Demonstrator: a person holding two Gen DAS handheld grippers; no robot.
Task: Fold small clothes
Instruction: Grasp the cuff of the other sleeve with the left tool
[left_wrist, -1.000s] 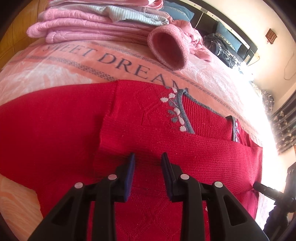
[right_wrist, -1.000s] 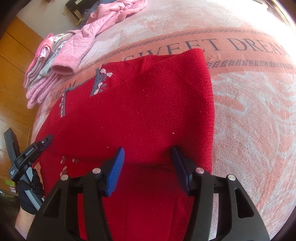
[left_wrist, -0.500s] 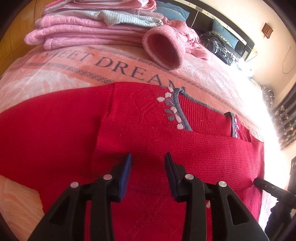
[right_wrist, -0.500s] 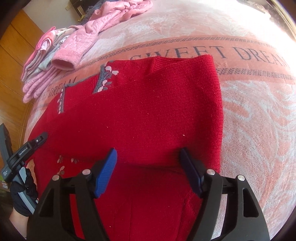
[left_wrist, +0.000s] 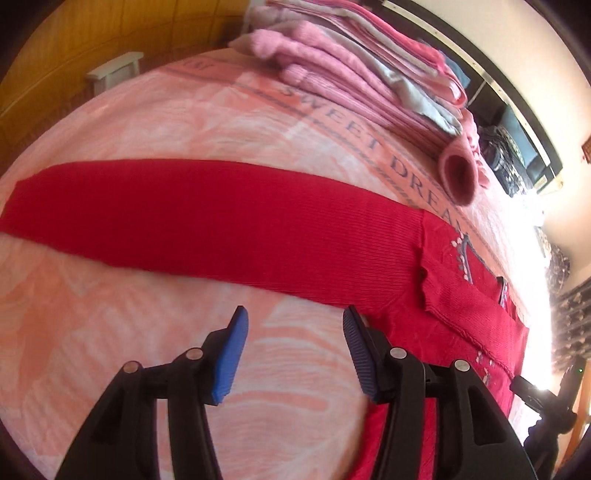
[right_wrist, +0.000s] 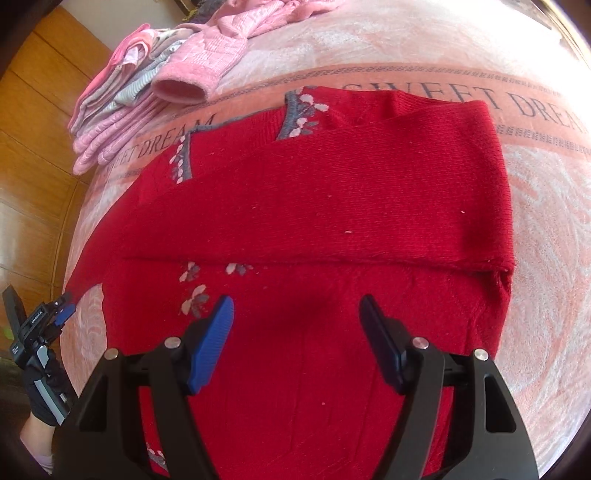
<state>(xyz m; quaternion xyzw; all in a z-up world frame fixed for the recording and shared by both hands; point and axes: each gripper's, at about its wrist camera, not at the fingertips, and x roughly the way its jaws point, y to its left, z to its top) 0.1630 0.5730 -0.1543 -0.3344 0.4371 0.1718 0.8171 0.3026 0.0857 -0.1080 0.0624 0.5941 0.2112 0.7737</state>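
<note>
A red knit sweater (right_wrist: 332, 206) with grey trim and small flowers lies flat on the pink bedspread (right_wrist: 546, 206). One sleeve is folded across its chest. The other sleeve (left_wrist: 192, 218) stretches out flat to the left in the left wrist view. My left gripper (left_wrist: 293, 325) hangs open above the bedspread, just below that sleeve near the armpit, holding nothing. Open too, my right gripper (right_wrist: 295, 314) hovers over the sweater's lower body, empty. The left gripper (right_wrist: 59, 312) also shows at the far left of the right wrist view, in a gloved hand.
A stack of folded pink and grey clothes (left_wrist: 369, 74) sits at the bed's far side, with a loose pink sleeve cuff (left_wrist: 460, 177) next to the sweater's collar. A wooden wall (left_wrist: 74, 55) stands behind. Dark furniture (left_wrist: 517, 147) lines the far right.
My left gripper has swung left off the sweater's body to the outstretched sleeve and opened wider. My right gripper has pulled back toward the hem and opened wider.
</note>
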